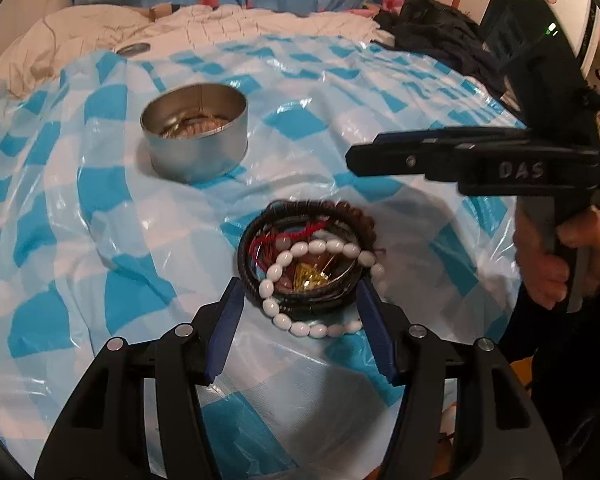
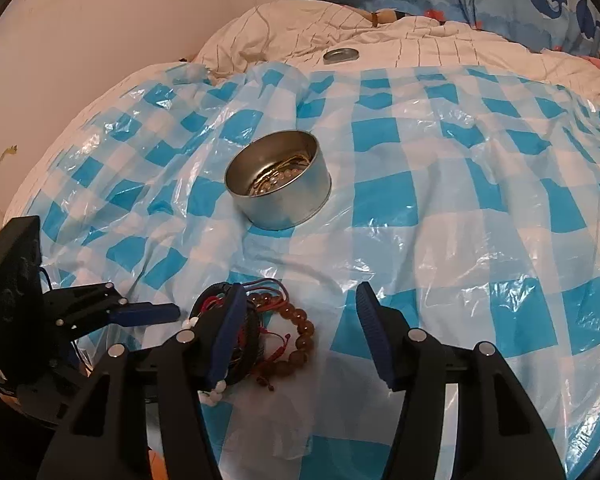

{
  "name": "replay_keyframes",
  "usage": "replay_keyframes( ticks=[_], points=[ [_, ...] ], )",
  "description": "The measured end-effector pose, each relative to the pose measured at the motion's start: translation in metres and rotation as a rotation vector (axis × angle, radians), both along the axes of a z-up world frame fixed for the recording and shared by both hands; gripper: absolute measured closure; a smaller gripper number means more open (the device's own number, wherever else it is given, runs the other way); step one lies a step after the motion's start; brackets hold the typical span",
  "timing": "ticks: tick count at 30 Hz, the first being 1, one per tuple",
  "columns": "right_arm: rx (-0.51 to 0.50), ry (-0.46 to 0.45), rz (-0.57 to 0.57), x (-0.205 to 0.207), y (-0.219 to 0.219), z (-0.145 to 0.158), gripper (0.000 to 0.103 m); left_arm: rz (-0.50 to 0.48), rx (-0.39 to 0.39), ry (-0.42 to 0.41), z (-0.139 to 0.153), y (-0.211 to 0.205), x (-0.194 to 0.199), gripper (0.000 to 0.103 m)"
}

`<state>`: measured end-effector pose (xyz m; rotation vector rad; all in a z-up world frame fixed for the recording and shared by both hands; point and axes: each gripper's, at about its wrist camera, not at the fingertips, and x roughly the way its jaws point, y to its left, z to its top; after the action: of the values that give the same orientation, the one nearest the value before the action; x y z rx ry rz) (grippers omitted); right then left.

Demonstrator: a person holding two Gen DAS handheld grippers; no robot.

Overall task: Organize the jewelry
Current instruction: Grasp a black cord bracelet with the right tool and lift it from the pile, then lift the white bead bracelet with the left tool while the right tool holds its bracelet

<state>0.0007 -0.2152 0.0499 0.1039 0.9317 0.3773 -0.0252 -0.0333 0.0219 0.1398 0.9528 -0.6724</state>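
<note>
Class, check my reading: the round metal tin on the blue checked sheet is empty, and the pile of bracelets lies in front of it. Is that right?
Not quite. The tin is not empty: the right wrist view shows beads and thin chains inside it. The pile of bracelets does lie in front of it on the checked sheet.

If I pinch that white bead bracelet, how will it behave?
The white bead bracelet will probably sag, since it drapes loosely over the dark bangles. Its glossy beads may slip between pads. It is tangled with red cord, so neighbours may lift too.
</note>
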Motion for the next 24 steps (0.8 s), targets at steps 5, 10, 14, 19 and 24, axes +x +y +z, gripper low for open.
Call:
replay_keyframes(
  ticks=[5,10,14,19,24],
  points=[
    [-0.012,0.000,0.015,-0.001,0.005,-0.001,0.047,0.009,-0.006,0.023,-0.005,0.001,0.003,0.067],
    [-0.014,0.002,0.011,-0.001,0.006,-0.002,0.043,0.027,0.015,0.045,-0.009,0.006,0.008,0.097],
    [-0.024,0.008,0.021,-0.001,0.008,-0.006,0.043,0.023,0.013,0.042,-0.006,0.009,0.007,0.097],
    [-0.069,-0.009,0.062,-0.004,0.022,-0.011,0.043,0.043,-0.017,-0.003,0.015,0.022,0.008,0.097],
    [-0.126,-0.036,0.095,-0.009,0.037,-0.017,0.044,0.081,-0.046,-0.043,0.036,0.041,0.011,0.097]
  ],
)
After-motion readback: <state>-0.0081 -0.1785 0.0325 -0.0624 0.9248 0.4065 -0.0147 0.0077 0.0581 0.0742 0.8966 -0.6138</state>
